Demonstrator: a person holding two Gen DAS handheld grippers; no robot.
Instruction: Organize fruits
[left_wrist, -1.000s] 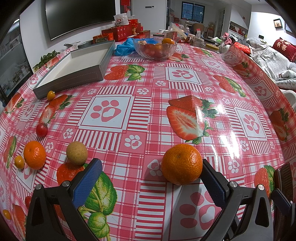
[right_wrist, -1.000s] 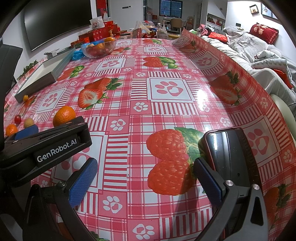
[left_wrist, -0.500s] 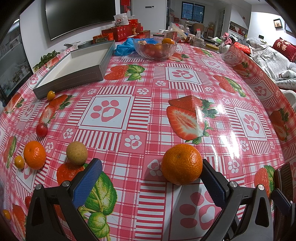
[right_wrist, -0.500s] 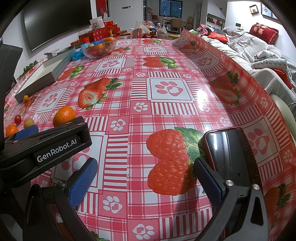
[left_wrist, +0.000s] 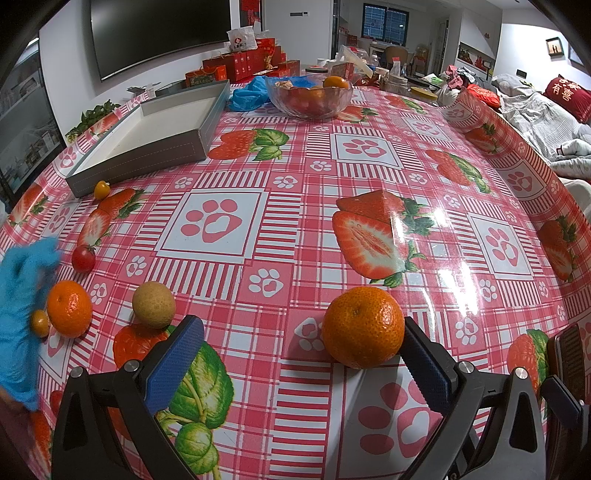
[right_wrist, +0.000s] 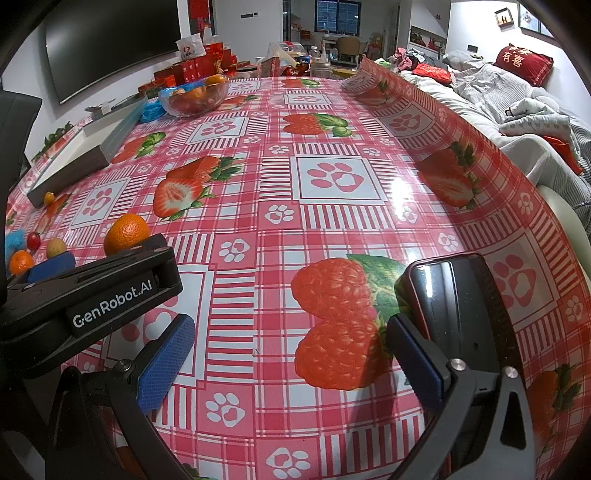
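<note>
My left claw (left_wrist: 303, 360): jaws spread wide, low over the tablecloth (left_wrist: 295, 206); nothing clamped
Big tangerine (left_wrist: 363, 327): on the cloth between my left fingers, just beside the right-hand pad; whether they touch I cannot tell
My right claw (right_wrist: 290, 356): jaws apart over a printed strawberry; empty; a dark phone (right_wrist: 458, 306) lies just beyond its right finger
Other fruit: brown round fruit (left_wrist: 153, 304), small tangerine (left_wrist: 69, 308), cherry tomato (left_wrist: 83, 259) left of my left claw; a yellow one (left_wrist: 101, 189) beside the grey tray (left_wrist: 147, 147)
Blue glove (left_wrist: 22, 306): at the far left edge, blurred, near the small tangerine
Glass bowl (left_wrist: 309, 96): far end, fruit inside
</note>
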